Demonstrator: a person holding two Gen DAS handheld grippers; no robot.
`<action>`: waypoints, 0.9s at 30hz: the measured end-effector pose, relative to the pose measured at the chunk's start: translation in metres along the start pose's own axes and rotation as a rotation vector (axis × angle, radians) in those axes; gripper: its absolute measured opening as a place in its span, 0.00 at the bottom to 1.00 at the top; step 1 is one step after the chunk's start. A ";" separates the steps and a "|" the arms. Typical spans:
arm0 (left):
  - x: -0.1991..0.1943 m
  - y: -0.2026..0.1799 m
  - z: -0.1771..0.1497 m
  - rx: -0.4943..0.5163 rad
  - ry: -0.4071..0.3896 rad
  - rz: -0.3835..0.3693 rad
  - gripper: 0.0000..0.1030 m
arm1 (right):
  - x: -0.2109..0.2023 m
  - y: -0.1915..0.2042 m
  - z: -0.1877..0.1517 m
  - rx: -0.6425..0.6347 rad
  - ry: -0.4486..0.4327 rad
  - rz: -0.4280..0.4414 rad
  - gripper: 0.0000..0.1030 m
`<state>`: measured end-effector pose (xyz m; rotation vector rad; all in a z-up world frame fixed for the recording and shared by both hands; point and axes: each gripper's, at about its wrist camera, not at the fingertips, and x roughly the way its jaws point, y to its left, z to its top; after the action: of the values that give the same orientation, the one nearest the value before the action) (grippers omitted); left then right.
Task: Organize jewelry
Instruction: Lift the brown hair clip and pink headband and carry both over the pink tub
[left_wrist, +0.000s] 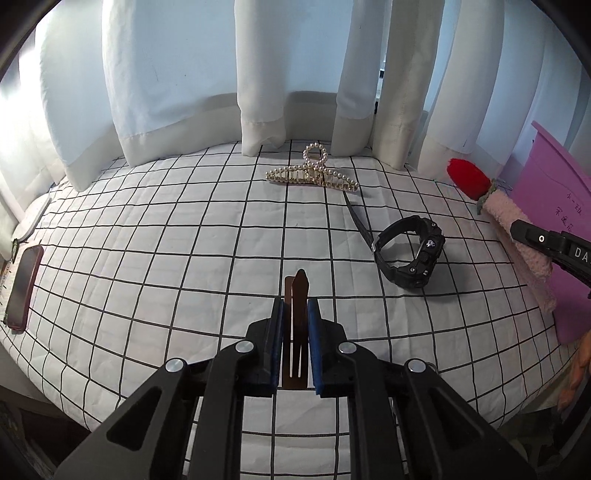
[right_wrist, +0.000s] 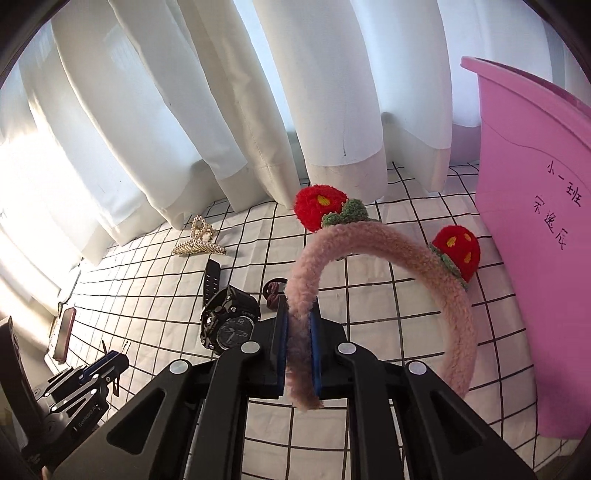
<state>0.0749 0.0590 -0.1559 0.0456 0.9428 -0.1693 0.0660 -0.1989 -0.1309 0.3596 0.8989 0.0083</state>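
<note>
My left gripper (left_wrist: 295, 308) is shut on a brown hair clip (left_wrist: 296, 295) and holds it over the checked cloth. It shows in the right wrist view (right_wrist: 105, 360) at lower left. My right gripper (right_wrist: 300, 314) is shut on one end of a fluffy pink headband (right_wrist: 388, 240) with two red strawberries, held up beside the pink bin (right_wrist: 539, 258). The headband (left_wrist: 517, 221) and right gripper (left_wrist: 524, 230) show at the right of the left wrist view. A black sport watch (left_wrist: 410, 251) (right_wrist: 229, 321) and a pearl claw clip (left_wrist: 314, 173) (right_wrist: 199, 243) lie on the cloth.
White curtains (left_wrist: 258, 74) hang along the far edge of the checked cloth (left_wrist: 147, 240). A red phone (left_wrist: 24, 288) lies at the left edge. A dark hair tie (right_wrist: 275, 291) lies behind the right gripper. The pink bin (left_wrist: 554, 206) stands at the right.
</note>
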 end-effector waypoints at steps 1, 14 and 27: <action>-0.006 0.001 0.004 0.003 -0.007 -0.005 0.13 | -0.006 0.003 0.001 -0.002 -0.005 -0.002 0.10; -0.066 0.004 0.051 0.054 -0.065 -0.093 0.13 | -0.077 0.051 0.028 -0.021 -0.090 0.002 0.10; -0.123 -0.049 0.109 0.155 -0.224 -0.235 0.13 | -0.184 0.047 0.060 -0.035 -0.320 -0.078 0.10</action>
<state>0.0839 0.0141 0.0094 0.0576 0.7084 -0.4561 0.0036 -0.2013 0.0584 0.2829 0.5946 -0.1022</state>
